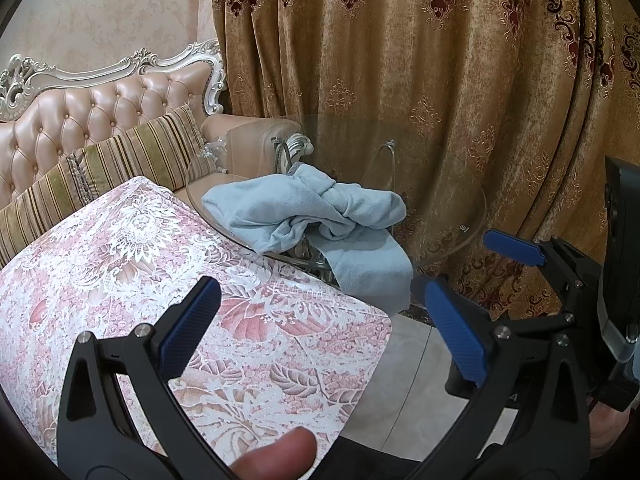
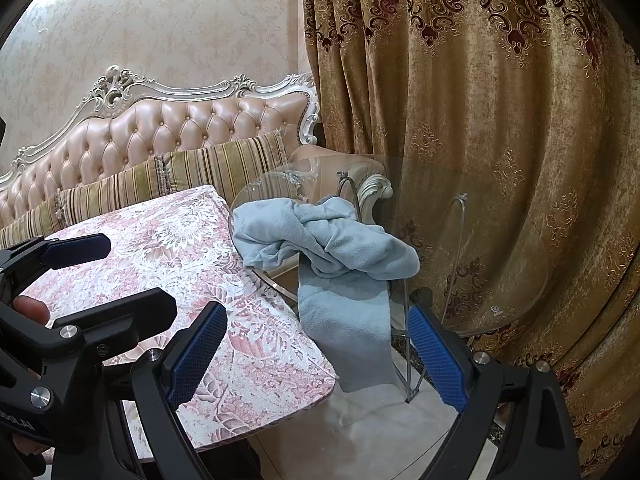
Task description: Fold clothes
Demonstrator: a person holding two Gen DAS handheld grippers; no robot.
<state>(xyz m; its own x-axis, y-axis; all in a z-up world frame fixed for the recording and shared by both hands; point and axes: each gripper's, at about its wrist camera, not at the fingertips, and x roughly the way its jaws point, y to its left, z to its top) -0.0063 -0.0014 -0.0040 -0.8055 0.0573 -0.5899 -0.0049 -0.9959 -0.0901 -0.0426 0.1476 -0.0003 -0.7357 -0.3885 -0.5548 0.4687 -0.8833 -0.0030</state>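
Note:
A crumpled light-blue garment (image 1: 320, 216) lies on a round glass side table (image 1: 448, 216), with one end hanging over the near edge. It also shows in the right wrist view (image 2: 332, 256) on the glass table (image 2: 500, 272). My left gripper (image 1: 324, 320) is open and empty, held above the corner of a table with a pink floral cloth (image 1: 160, 272), short of the garment. My right gripper (image 2: 320, 352) is open and empty, just before the hanging end. The right gripper also shows at the right of the left wrist view (image 1: 472, 260), and the left gripper at the left of the right wrist view (image 2: 136, 268).
The floral table (image 2: 180, 248) stands left of the glass table. A tufted pink sofa (image 1: 100, 120) with striped cushions (image 1: 140, 152) is behind. A heavy gold curtain (image 1: 440, 60) hangs behind the glass table. Pale floor tiles (image 2: 360, 432) lie below.

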